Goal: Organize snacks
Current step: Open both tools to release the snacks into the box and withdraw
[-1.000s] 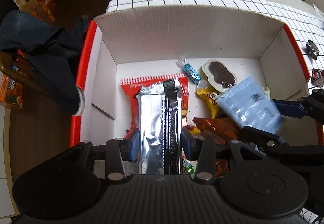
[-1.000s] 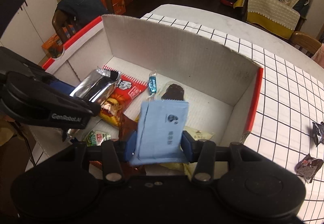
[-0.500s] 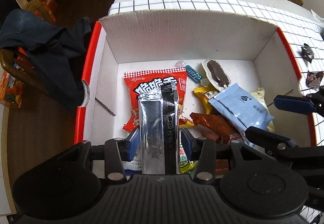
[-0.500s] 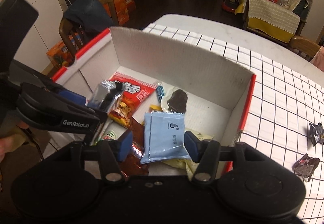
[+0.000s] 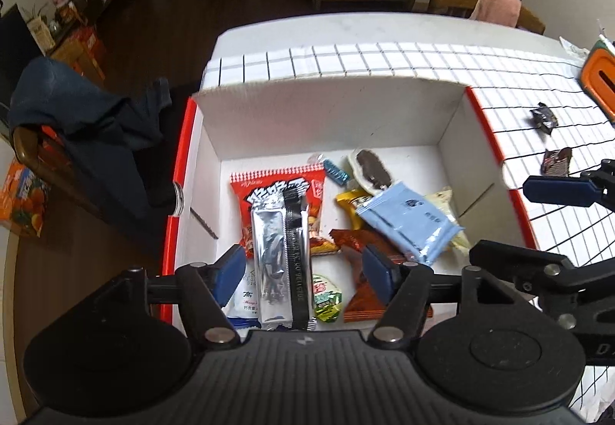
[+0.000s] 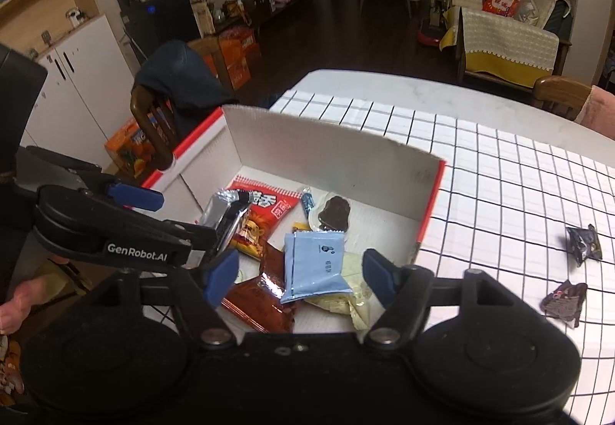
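Note:
A white cardboard box with red rims holds several snacks. A silver foil packet lies on a red packet; it also shows in the right wrist view. A light blue packet lies on a brown packet and a pale packet; it also shows in the right wrist view. My left gripper is open above the silver packet, apart from it. My right gripper is open above the blue packet. Two dark wrapped snacks lie on the table outside the box.
The box stands on a white grid-pattern tablecloth. A chair with a dark garment stands left of the table. An orange object sits at the table's far right. A sofa with a yellow cover is beyond.
My right gripper opened and let the blue packet drop into the box. My left gripper opened and released the silver packet. Both grippers rose and drew back from the box.

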